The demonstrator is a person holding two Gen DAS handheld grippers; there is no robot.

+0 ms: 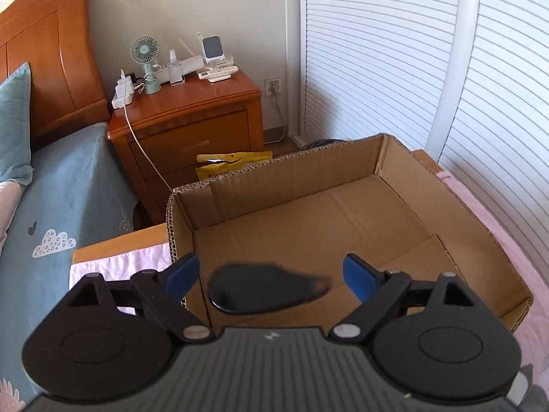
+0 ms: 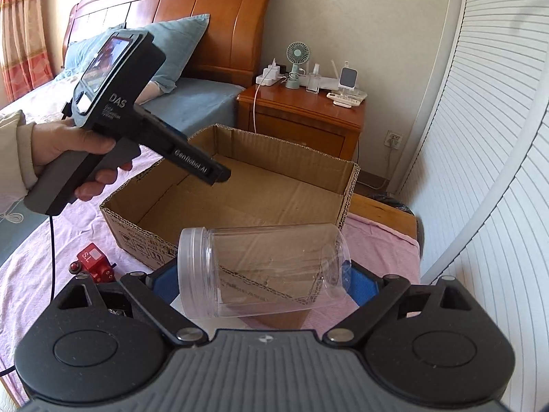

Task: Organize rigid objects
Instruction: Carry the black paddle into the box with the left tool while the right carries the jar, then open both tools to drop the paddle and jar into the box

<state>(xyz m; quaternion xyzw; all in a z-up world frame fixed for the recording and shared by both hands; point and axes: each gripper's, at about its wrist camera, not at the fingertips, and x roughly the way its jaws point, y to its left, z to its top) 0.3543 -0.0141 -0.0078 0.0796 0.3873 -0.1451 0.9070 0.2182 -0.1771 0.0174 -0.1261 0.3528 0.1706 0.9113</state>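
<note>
I am holding a clear jar [image 2: 264, 271] sideways, clamped in my right claw [image 2: 264, 281]; my left claw [image 1: 271, 274], spread, is releasing 1 black object [image 1: 264, 288] into the cardboard box [image 2: 346, 185]; red item [image 2: 94, 262] is waiting.

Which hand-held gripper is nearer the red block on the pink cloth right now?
Right. The right hand-held gripper, holding the clear jar, sits just beside the red block. The left hand-held gripper hangs over the cardboard box.

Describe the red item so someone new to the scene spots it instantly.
Start at the open cardboard box on the pink cloth over the bed. Just off the box's near-left corner lies a small red block with a white "S.L" label, the only red object there.
</note>
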